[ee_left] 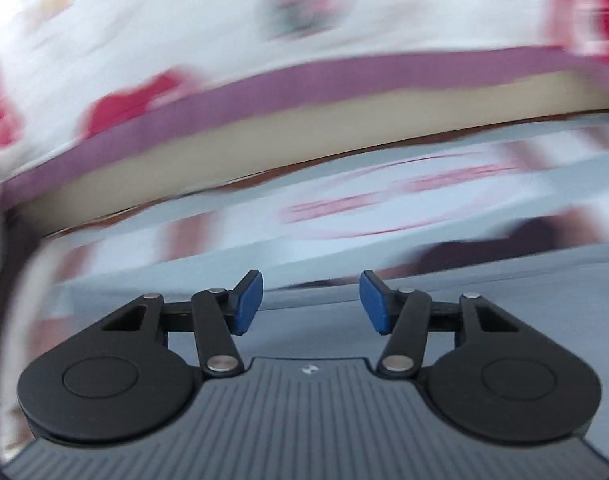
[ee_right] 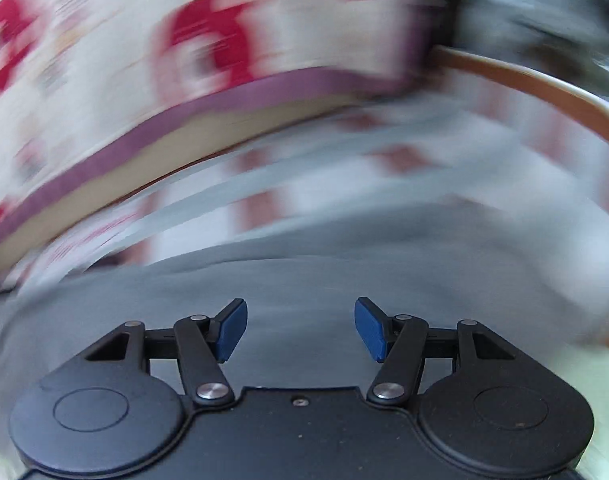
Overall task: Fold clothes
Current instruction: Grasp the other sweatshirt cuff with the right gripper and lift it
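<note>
Lay directly ahead of and beneath both grippers: a grey garment (ee_right: pixel 304 280) spread over a white cloth with red stripes (ee_right: pixel 404 184), its near edge running crosswise to the fingers and closest to the right gripper (ee_right: pixel 300 328), less so to the left gripper (ee_left: pixel 310 304). Stood apart in both views, the blue pads (ee_left: pixel 248 300), with nothing between them, so neither gripper held any cloth. Looked smooth, soft and plain grey, though too smeared by blur to tell folded from flat; beyond it rose a bed (ee_left: pixel 304 136) with a purple-trimmed patterned cover.
</note>
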